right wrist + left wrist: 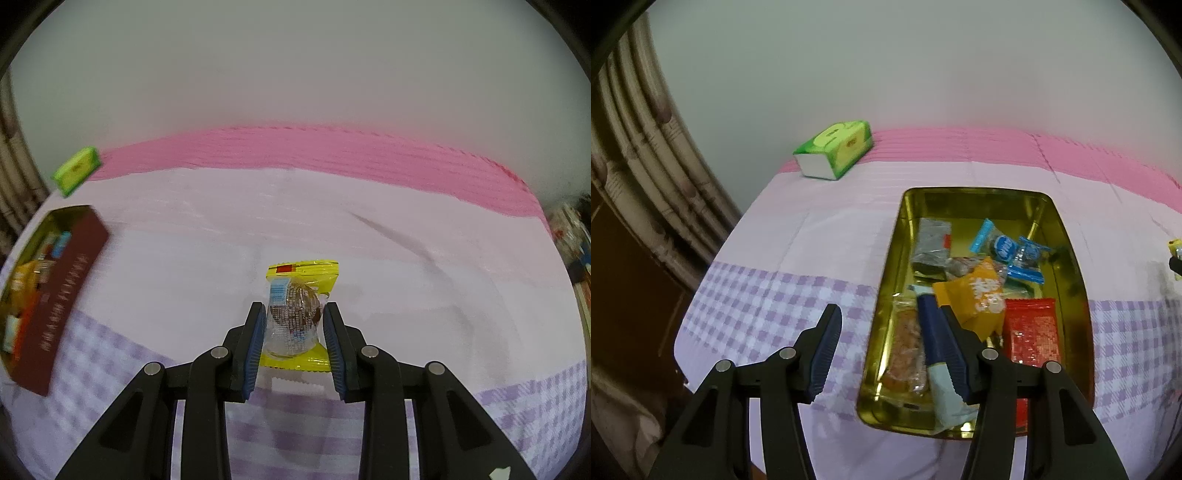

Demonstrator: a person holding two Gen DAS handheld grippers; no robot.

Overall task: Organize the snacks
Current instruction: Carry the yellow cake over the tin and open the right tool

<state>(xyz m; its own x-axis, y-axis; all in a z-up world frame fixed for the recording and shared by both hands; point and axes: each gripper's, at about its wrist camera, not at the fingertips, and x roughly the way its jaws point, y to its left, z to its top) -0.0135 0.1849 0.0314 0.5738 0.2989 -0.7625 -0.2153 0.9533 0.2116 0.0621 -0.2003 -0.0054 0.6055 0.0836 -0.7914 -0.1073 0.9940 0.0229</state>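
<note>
Right gripper (294, 330): fingers pinching yellow snack (299, 310) from both sides, clear window facing camera, pack lifted off the bed (406, 236). Grip across the narrow width, probably to keep the round piece from slipping. Tin (55, 295) well off to the left, dark red wall toward this view; likely destination.

Left gripper (886, 350): fingers spread, nothing between them, hovering over the near-left edge of the tin (1067, 236). Inside: red pack (1032, 328), orange pack (979, 299), blue packs (1008, 251), others jumbled. Probably just emptied there, or standing by. Tissue pack (836, 147) at far corner, apart.
</note>
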